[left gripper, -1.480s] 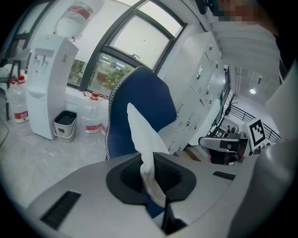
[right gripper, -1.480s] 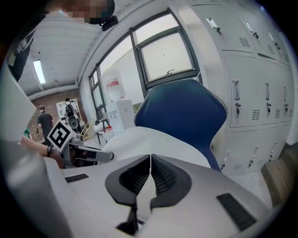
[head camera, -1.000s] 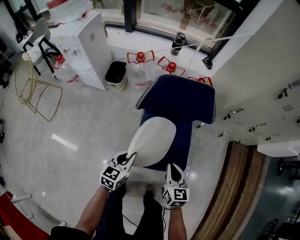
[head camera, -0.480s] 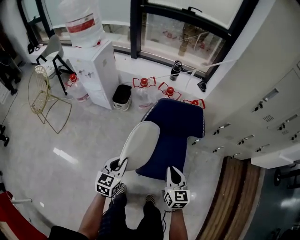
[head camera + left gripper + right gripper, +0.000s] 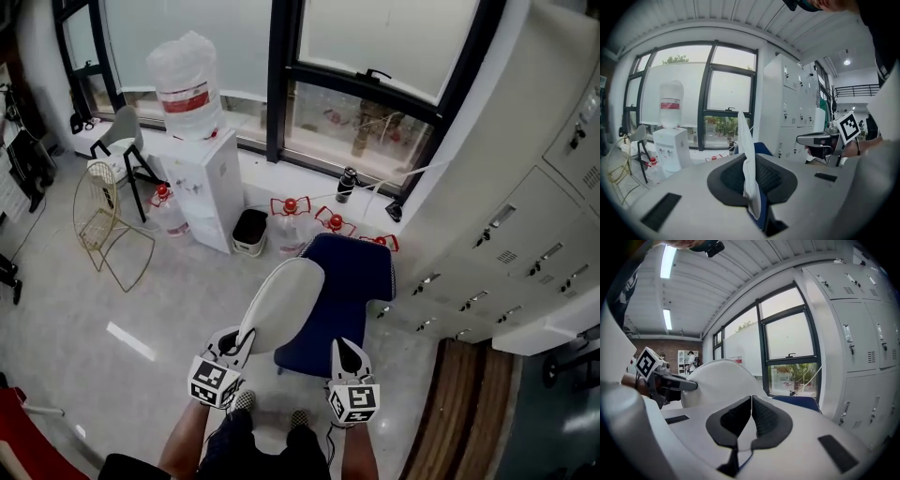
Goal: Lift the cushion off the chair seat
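White fabric with a blue underside is clamped in the left hand-held gripper (image 5: pixel 243 338), and a thin edge of it is pinched between the closed jaws of the right hand-held gripper (image 5: pixel 343 348). The cushion (image 5: pixel 281 305) has been raised over the last second and is now held tilted above the blue chair (image 5: pixel 354 270); the lift is judged essentially done. Farther off, a red label is seen on the water bottle (image 5: pixel 185 84), its writing unreadable.

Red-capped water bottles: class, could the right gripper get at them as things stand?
Probably not: the blue chair stands between the right gripper and the bottles, and its fingers are shut on the edge of the cushion.
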Tool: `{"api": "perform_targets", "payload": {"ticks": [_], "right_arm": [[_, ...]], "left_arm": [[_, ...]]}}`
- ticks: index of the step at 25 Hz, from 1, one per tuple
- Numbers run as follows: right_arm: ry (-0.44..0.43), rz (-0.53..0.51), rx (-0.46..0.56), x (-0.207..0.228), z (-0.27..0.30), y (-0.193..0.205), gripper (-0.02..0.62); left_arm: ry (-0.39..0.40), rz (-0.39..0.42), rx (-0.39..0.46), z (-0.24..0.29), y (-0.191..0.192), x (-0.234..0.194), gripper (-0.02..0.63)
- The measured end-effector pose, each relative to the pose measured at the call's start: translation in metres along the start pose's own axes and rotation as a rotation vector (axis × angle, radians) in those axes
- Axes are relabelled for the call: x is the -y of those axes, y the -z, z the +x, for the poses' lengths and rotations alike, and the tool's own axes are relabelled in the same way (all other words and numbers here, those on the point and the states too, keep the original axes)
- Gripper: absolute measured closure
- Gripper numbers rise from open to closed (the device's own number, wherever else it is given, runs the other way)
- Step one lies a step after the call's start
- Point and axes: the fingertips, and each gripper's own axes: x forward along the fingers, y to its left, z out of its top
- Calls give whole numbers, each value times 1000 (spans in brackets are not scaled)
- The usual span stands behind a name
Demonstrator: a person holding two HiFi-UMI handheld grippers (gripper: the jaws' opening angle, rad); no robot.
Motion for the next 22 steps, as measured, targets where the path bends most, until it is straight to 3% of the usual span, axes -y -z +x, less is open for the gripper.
{"api": "perform_targets", "payload": {"ticks": [9,22], "right_arm": [[-9,-27,77,-26,-48,-58,566],[21,-47,119,-50,-86,-69,566]], "left_arm": [[10,35,83,-58,-64,26,566],[11,91,130,-112,-82,31,566]]}}
